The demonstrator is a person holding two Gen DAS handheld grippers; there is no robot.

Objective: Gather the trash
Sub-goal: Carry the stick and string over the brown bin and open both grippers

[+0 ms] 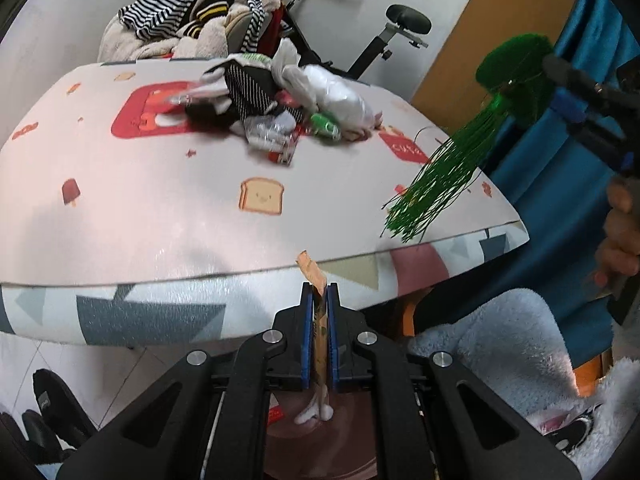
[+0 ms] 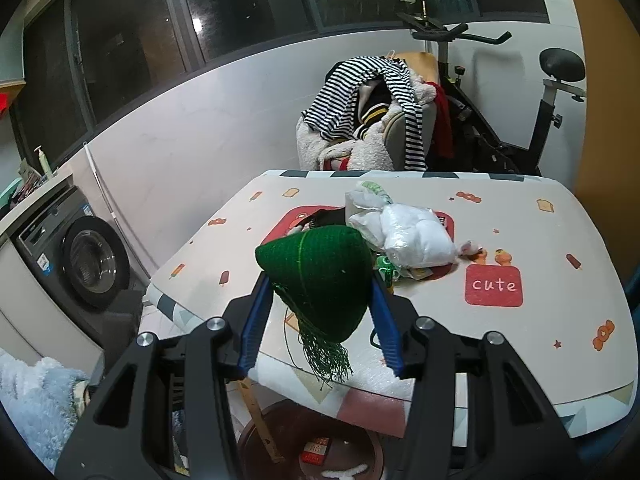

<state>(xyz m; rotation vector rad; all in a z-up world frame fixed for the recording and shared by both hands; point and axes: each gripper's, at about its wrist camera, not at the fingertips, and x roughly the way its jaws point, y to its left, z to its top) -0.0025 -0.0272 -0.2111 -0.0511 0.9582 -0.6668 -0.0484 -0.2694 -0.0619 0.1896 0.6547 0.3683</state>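
Note:
My left gripper (image 1: 319,292) is shut on a thin orange wrapper strip (image 1: 313,270), held just off the near edge of the table (image 1: 160,216) and above a dark round bin (image 1: 320,452). My right gripper (image 2: 318,284) is shut on a green knitted pouch with a fringe tassel (image 2: 320,276), held over the table's near edge; it also shows in the left wrist view (image 1: 516,76) at the upper right. A heap of trash sits mid-table: a white plastic bag (image 2: 408,236), a striped cloth (image 1: 248,92), a green can (image 1: 326,124) and wrappers.
The dark bin (image 2: 320,440) under the table edge holds a red packet and white scraps. A chair piled with clothes (image 2: 372,116) and an exercise bike (image 2: 520,112) stand behind the table. A washing machine (image 2: 80,264) is at left. Fluffy pale-blue fabric (image 1: 500,340) lies near right.

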